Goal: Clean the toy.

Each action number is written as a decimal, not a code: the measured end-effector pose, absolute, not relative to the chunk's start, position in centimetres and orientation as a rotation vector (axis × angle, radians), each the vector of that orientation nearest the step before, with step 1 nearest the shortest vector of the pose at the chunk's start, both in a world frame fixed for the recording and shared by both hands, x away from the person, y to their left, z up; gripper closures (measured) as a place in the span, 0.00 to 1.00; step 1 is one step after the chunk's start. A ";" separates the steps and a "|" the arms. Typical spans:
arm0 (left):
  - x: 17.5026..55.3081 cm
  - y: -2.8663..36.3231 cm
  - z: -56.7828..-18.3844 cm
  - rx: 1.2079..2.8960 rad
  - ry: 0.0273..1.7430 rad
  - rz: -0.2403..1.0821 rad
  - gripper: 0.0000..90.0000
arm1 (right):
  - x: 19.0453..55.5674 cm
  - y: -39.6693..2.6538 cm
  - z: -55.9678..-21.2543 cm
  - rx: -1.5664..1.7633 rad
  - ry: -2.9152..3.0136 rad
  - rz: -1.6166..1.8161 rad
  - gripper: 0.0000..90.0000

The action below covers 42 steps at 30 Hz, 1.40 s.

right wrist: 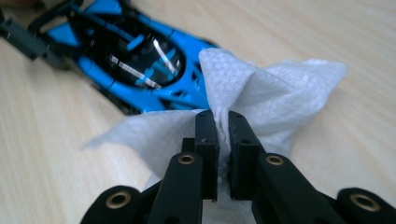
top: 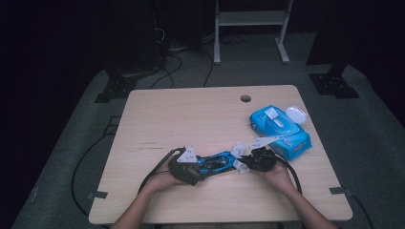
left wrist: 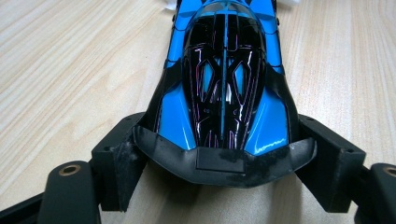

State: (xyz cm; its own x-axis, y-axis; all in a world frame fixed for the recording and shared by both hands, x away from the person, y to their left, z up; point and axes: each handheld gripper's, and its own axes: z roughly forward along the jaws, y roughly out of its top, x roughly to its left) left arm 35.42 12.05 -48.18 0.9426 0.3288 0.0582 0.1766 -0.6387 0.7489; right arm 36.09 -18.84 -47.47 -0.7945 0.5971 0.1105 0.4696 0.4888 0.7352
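1. Nearest us, our left gripper pinches the toy car across its rear wing, jaws pressed on either side of the body, so the car stays put on the tabletop while it gets wiped.
2. Our left forearm comes in low from the bottom edge, hand wrapped round the gripper body, jaws aimed along the car's length.
3. Our right gripper is pressed together on a bunched wet wipe, just at the car's far end; whether the cloth already touches the paint we cannot quite tell.
4. The right hand lies level, pointing leftward at the car.
5. Farther off, a blue wipes pack sits toward the tabletop's right edge, within easy reach.
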 end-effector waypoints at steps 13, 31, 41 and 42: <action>35.7 12.1 -48.2 2.281 0.350 0.214 0.26 | 39.5 -17.0 -46.9 0.978 2.519 1.223 0.93; 35.7 12.1 -48.2 2.283 0.353 0.220 0.26 | 35.1 -17.8 -46.4 0.929 2.548 1.346 0.93; 35.8 14.0 -46.6 2.201 0.490 0.053 0.22 | 35.2 -17.6 -46.5 0.885 2.584 1.353 0.92; 35.8 14.1 -46.5 2.190 0.497 0.060 0.22 | 35.3 -17.6 -46.3 0.880 2.575 1.364 0.92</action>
